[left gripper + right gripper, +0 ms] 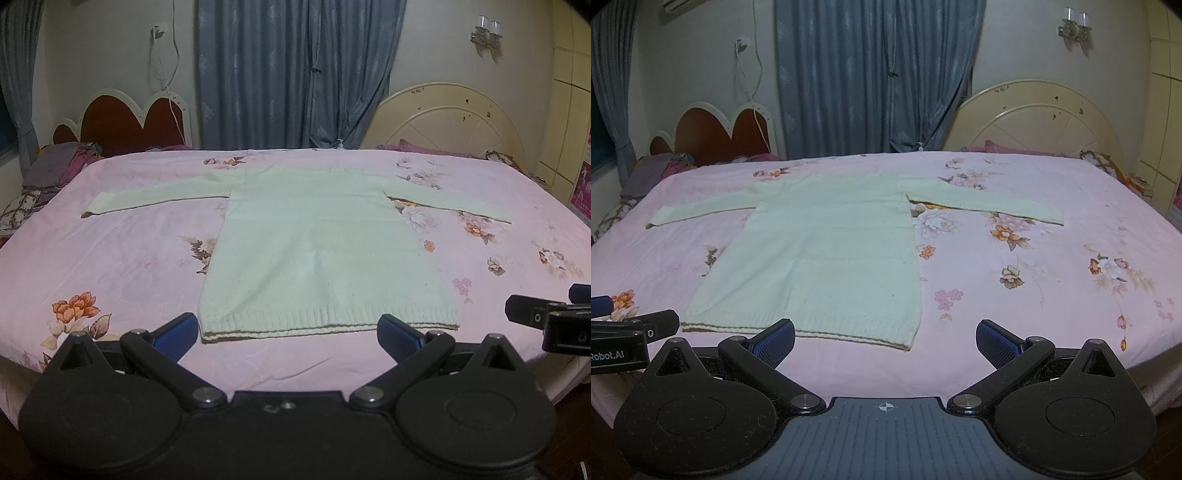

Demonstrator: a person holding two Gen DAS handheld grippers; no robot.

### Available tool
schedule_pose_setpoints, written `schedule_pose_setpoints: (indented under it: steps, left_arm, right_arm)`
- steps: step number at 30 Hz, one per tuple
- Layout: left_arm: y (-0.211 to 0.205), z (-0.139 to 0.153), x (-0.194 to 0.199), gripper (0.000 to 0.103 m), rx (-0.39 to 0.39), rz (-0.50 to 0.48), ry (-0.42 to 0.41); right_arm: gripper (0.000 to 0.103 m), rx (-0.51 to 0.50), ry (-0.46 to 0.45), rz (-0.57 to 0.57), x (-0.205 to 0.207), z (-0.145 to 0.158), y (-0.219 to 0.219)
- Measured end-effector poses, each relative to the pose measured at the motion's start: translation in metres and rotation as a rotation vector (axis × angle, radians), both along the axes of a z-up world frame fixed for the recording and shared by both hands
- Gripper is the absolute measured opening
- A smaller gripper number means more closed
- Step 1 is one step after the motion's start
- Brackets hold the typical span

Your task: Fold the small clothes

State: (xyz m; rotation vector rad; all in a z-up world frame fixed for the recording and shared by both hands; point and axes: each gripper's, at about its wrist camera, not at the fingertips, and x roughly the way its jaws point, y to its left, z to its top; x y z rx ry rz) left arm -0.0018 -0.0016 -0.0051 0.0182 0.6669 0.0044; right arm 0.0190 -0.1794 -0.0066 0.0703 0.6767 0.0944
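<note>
The left gripper (288,330) hung at the near edge of the bed, its jaws spread wide and holding nothing; the ribbed hem (328,321) lay between and just beyond its blue pads (177,332). The right gripper (885,341) was also wide open and empty, and its left pad (777,338) stood in front of the hem; whether it touched, I cannot tell. The cream knitted sweater (321,236) lay flat on the pink floral bedsheet (122,258), hem at 6 o'clock, neckline at 12, sleeves (993,206) reaching to 9 and 3. It was probably spread so that folding could begin with clean edges. No fold was made yet.
</note>
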Motion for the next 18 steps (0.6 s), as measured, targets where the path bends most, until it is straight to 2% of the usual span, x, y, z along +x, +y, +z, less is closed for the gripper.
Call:
schedule_pose_setpoints:
  steps: [18]
  left_arm:
    - [-0.0029, 0.0004, 0.0013, 0.103, 0.004, 0.004, 0.001]
  right_arm:
    - [0.103, -0.009, -0.003, 0.009, 0.0010, 0.0000, 0.0030]
